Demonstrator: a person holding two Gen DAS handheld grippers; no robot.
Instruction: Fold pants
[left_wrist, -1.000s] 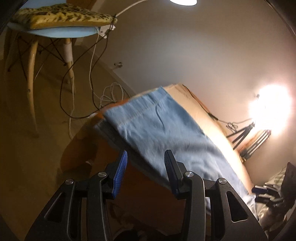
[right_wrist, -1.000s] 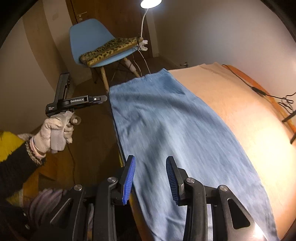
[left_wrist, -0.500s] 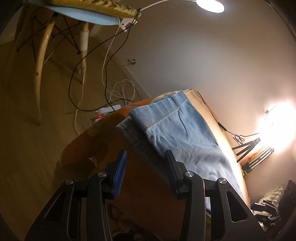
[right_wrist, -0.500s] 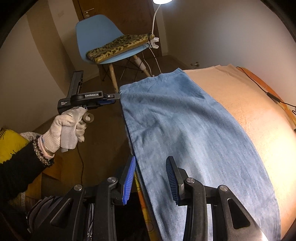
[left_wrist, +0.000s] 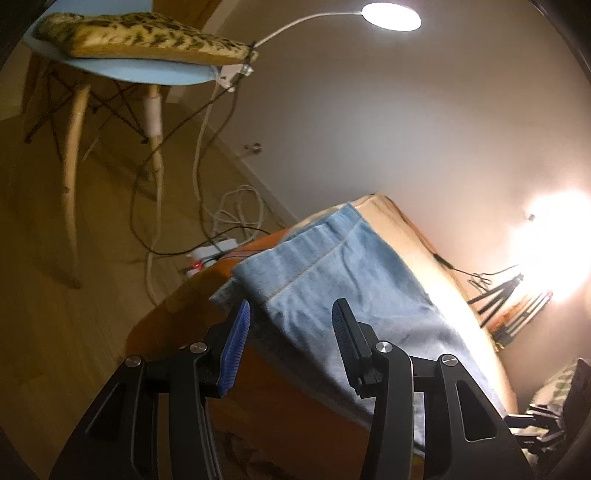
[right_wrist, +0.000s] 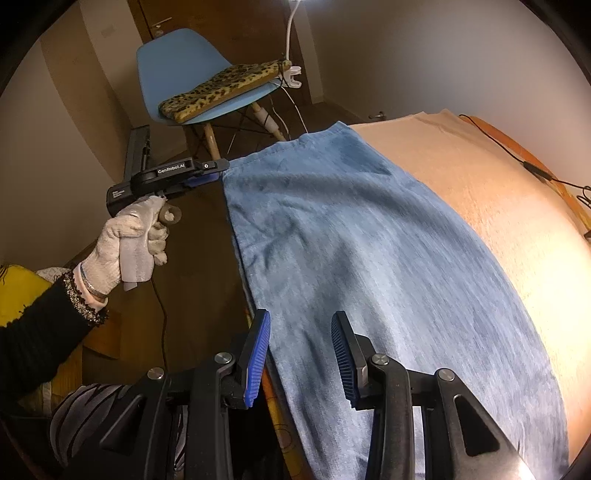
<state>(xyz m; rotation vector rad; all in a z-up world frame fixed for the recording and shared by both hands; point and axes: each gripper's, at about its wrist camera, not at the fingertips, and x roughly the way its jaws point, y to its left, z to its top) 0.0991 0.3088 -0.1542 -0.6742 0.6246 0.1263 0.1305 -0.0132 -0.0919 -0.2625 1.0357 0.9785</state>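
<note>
The light blue denim pants (right_wrist: 362, 258) lie flat along the near edge of a bed with a peach cover (right_wrist: 498, 192). In the left wrist view the pants' hemmed end (left_wrist: 332, 273) lies at the bed's corner. My left gripper (left_wrist: 290, 325) is open and empty, its fingers on either side of that end's near corner. It also shows in the right wrist view (right_wrist: 218, 171), held in a gloved hand at the pants' far corner. My right gripper (right_wrist: 300, 341) is open and empty, just above the pants' near side edge.
A blue chair (right_wrist: 184, 70) with a leopard-print cushion (right_wrist: 221, 92) stands beyond the bed's end. Cables and a power strip (left_wrist: 210, 254) lie on the wooden floor. A clip lamp (left_wrist: 391, 16) shines above. A tripod (left_wrist: 506, 302) and a bright light stand by the wall.
My left gripper has moved in to the pants' end corner, which now sits between its open fingers. My right gripper has edged over the pants' side edge. Both stay open.
</note>
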